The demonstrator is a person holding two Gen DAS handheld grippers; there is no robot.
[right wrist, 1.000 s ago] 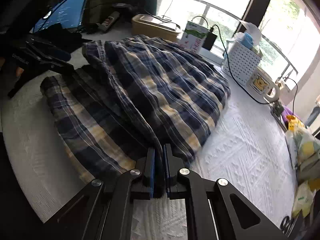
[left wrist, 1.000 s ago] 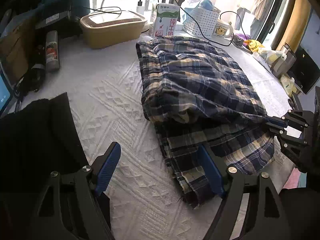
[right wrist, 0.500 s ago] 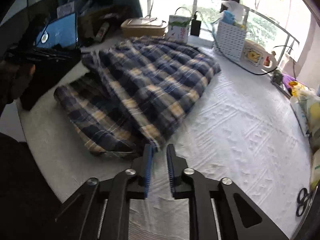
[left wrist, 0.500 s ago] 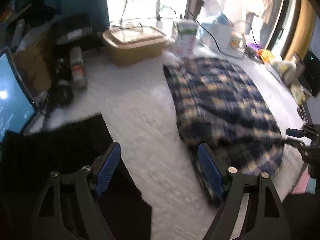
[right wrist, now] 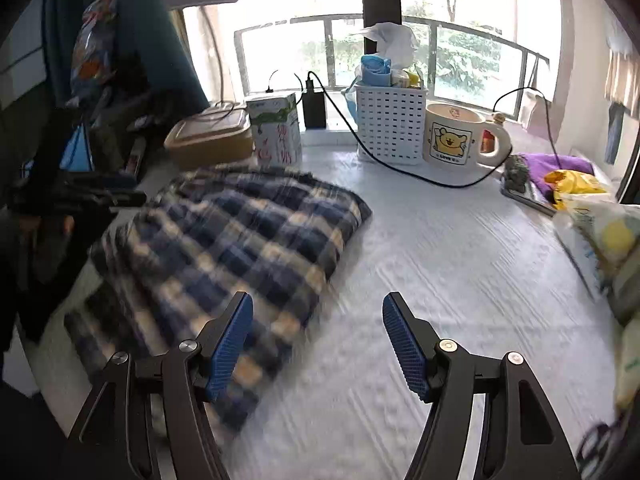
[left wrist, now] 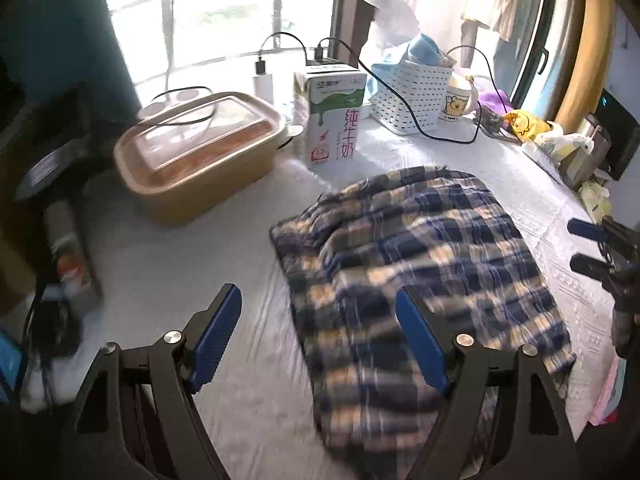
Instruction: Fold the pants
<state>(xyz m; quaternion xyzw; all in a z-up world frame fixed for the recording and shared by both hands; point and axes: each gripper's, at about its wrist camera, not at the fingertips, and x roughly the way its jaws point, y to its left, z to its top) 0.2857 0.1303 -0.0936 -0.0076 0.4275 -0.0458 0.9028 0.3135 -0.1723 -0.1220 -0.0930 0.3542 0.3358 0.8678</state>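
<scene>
plaid pants [left wrist: 420,264] folded on white tabletop [right wrist: 460,260] | left tool [left wrist: 320,344] wide open, empty | right tool [right wrist: 318,344] just opened, empty | bear mug [right wrist: 454,138] face-on only in right view

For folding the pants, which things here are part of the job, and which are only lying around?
Part of the job:
- plaid pants
- left gripper, open
- right gripper, jaws just opened, nothing between them

Lying around:
- milk carton
- lidded tan container
- white basket
- bear mug
</scene>
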